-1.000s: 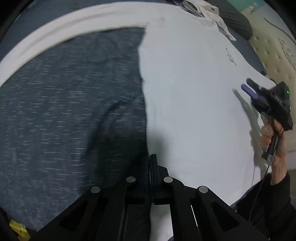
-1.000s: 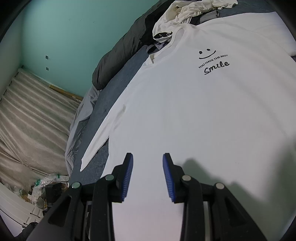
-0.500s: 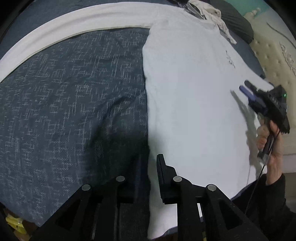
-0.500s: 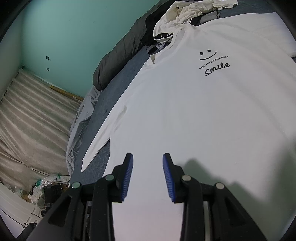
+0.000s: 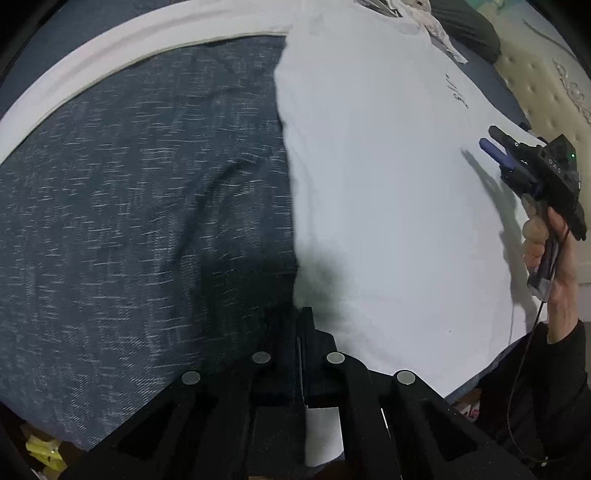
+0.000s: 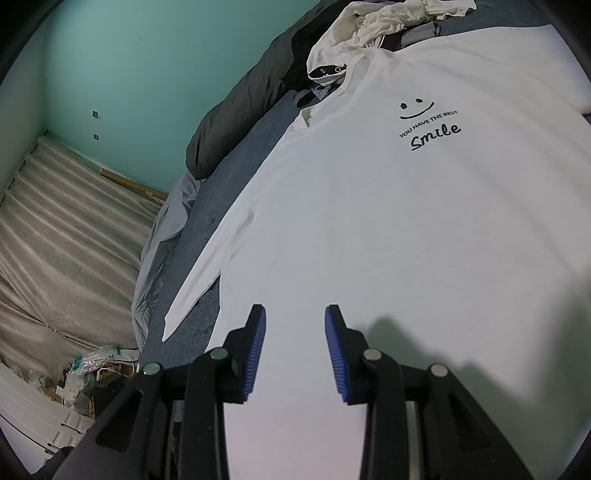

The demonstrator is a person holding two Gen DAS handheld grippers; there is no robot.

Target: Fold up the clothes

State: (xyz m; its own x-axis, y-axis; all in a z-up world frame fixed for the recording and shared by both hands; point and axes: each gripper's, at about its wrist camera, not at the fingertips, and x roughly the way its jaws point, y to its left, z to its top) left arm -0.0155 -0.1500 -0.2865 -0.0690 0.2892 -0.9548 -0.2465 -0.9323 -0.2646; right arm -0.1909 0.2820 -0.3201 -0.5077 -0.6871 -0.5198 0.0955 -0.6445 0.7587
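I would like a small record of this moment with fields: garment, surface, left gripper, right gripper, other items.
garment: white long-sleeved shirt with "Smile" print, spread flat, front up
surface: dark blue bedspread
left gripper: jaws just closed, pinching the shirt's side edge
right gripper: open, nothing between the blue pads, above the lower part of the shirt
other items: crumpled cream clothes beyond the collar

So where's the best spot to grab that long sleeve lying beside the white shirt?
Take the sleeve at its cuff tip, coming in from the outer side over the bare bedspread. There the tip splays clear of the shirt body, so a pinch should catch the sleeve alone. Higher up it lies against the body.
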